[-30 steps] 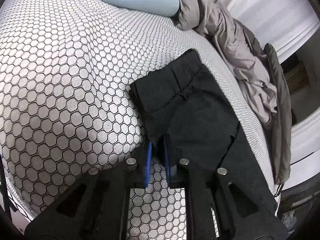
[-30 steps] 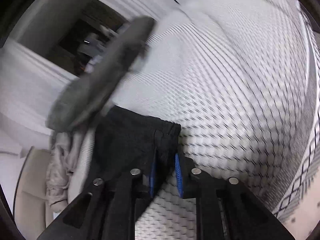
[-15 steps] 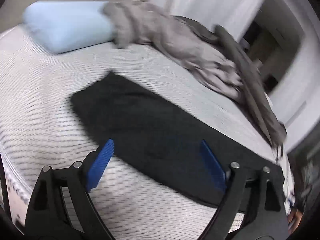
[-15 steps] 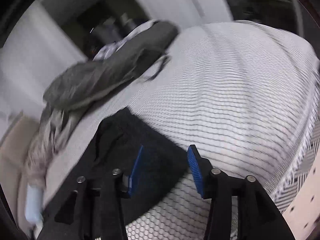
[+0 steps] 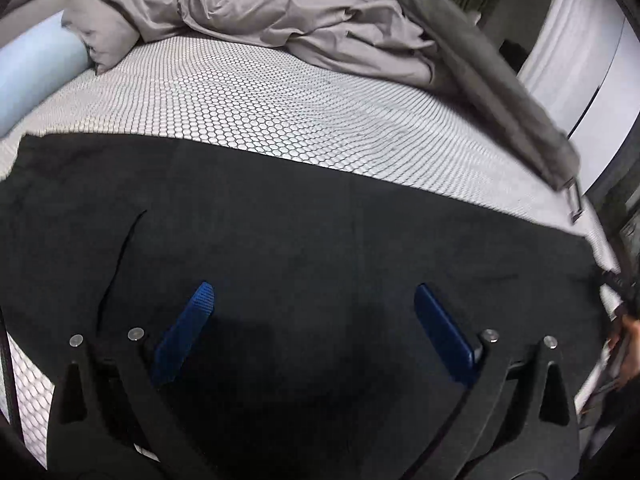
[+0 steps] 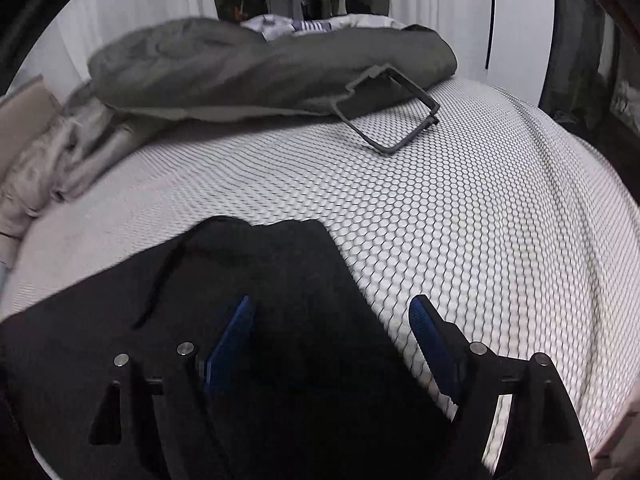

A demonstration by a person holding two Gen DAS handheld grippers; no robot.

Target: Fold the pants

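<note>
The black pants (image 5: 304,240) lie flat in a long strip across the near part of the bed with the honeycomb-patterned cover (image 5: 280,112). My left gripper (image 5: 314,300) is open and empty, its blue pads spread wide over the middle of the pants. In the right wrist view one end of the pants (image 6: 256,272) lies flat, its corner toward the bed's middle. My right gripper (image 6: 332,316) is open and empty above that end; its left pad is over the cloth, its right pad over the bed cover (image 6: 480,220).
A crumpled grey duvet (image 5: 280,12) and a dark grey cover (image 6: 260,64) with a loop strap (image 6: 392,112) lie along the far side of the bed. A light blue pillow (image 5: 36,76) is at the left. White wardrobe doors (image 5: 580,64) stand beyond.
Both grippers were shut on the pants' edge a second ago; they have opened, let the cloth go and pulled back. The pants now lie flat.
</note>
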